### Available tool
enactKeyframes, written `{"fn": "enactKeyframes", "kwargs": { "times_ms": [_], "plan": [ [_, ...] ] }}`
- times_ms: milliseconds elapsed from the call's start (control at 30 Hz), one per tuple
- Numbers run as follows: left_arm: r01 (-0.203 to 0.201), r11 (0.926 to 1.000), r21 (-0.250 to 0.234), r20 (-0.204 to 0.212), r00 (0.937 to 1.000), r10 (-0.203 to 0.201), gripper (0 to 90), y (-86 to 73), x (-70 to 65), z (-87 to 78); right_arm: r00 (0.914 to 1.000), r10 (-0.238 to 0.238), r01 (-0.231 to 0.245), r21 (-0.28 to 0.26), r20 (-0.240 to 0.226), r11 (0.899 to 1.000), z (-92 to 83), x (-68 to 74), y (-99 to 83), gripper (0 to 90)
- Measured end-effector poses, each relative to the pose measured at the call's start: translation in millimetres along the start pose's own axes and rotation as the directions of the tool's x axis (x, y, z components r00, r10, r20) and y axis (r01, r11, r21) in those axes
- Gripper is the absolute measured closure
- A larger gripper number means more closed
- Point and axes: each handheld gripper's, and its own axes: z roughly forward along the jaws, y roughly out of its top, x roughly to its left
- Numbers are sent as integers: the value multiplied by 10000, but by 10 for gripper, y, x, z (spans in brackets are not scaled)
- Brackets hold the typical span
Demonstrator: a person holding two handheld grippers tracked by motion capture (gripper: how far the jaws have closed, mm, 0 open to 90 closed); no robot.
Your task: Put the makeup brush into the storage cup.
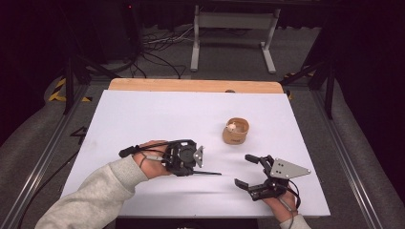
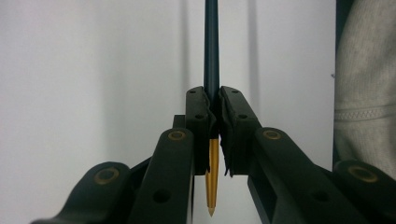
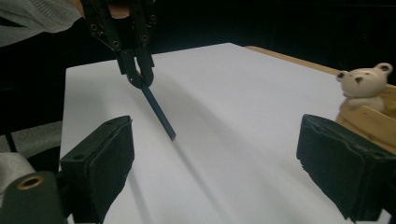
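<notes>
My left gripper (image 1: 193, 170) (image 2: 212, 100) is shut on a dark blue pencil (image 1: 208, 172) (image 2: 211, 46) with a gold tip end (image 2: 212, 172). The pencil's long dark part juts out past the jaws toward the right, low over the white table (image 1: 157, 114). The right gripper view shows that gripper (image 3: 139, 74) from the front, with the pencil (image 3: 159, 112) slanting down to the sheet. My right gripper (image 1: 243, 170) (image 3: 217, 140) stands open near the front right edge, with nothing between its pads. A wooden cup (image 1: 235, 132) (image 3: 369, 119) with a small bear figure (image 1: 231, 127) (image 3: 364, 81) stands behind it.
The white sheet covers a wooden tabletop whose bare strip (image 1: 191, 85) shows at the far edge. A grey metal stand (image 1: 234, 33) and loose cables (image 1: 157, 47) are on the floor beyond. Rails run along both sides of the table.
</notes>
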Motion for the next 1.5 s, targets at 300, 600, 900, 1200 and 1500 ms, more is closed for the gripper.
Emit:
{"fn": "enactKeyframes", "kwargs": {
  "times_ms": [300, 600, 900, 1200, 1500],
  "plan": [
    [-361, 9993, 20, 178, 9992, 361, 826, 142, -41, 42, 9953, -425, 455, 329, -869, 9984, 174, 87, 51, 180],
    [-473, 9989, 20, 218, 9986, 473, 826, 168, -57, 58, 9805, -552, 660, 518, -1885, 9965, 350, 120, 65, 301],
    [-500, 9987, 44, 212, 9985, 499, 826, 176, -70, 52, 9615, -792, 1043, 827, -2632, 9911, 474, 122, 64, 498],
    [-580, 9983, 75, 231, 9981, 578, 826, 181, -82, 61, 9573, -637, 983, 1105, -2819, 9890, 536, 80, 27, 652],
    [-649, 9977, 174, 193, 9977, 646, 826, 183, -89, 67, 9524, -524, 972, 1364, -3002, 9859, 557, 83, 12, 722]
  ]
}}
